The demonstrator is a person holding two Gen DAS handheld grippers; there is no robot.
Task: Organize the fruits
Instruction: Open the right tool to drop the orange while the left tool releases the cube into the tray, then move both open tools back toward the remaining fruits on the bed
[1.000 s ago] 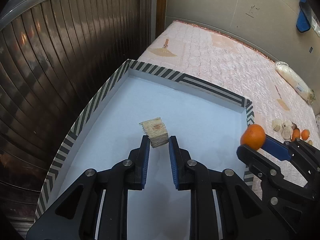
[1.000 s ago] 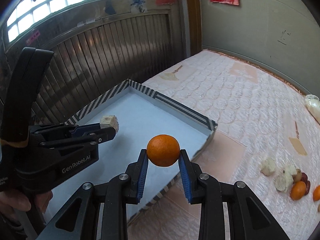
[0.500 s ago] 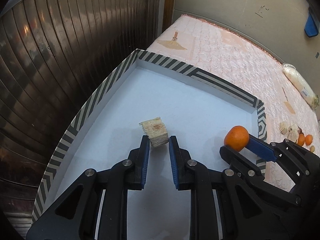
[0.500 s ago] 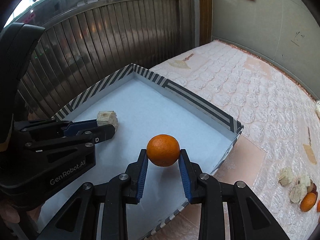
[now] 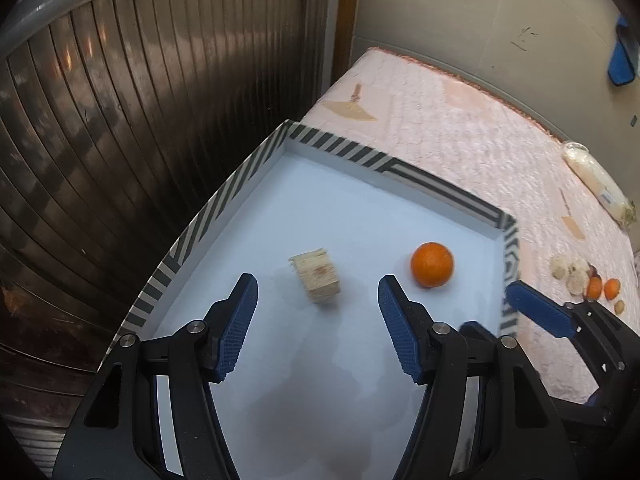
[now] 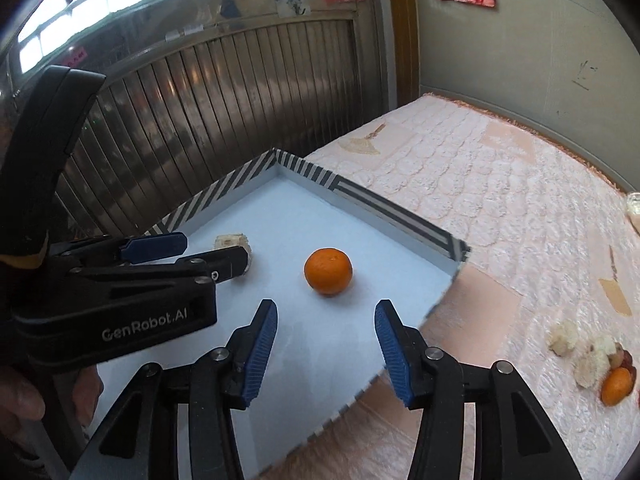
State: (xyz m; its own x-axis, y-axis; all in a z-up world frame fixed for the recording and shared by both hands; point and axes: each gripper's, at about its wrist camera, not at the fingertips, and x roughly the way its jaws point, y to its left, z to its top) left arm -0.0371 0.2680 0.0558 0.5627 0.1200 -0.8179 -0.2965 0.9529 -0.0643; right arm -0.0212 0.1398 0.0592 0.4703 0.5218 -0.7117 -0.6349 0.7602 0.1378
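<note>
Both hand-held grippers released over the striped tray (image 5: 440, 190).

Left hand-held gripper (image 5: 318, 300) spread apart, jaws just opened, nothing pressed between the pads; pale cut fruit chunk (image 5: 316, 282) lying on the tray's white floor just ahead of the fingertips, slightly blurred. Right hand-held gripper (image 6: 326, 326) likewise just opened and clear of the orange (image 6: 328, 271), resting on the tray floor ahead of its fingertips, toward the tray's right wall and well apart from the chunk. Tray set on a pink quilted bed (image 6: 500, 184), against a dark slatted shutter (image 5: 140, 120). Small pile of other fruit (image 6: 592, 364) left on the bed, well to the right of the tray.
</note>
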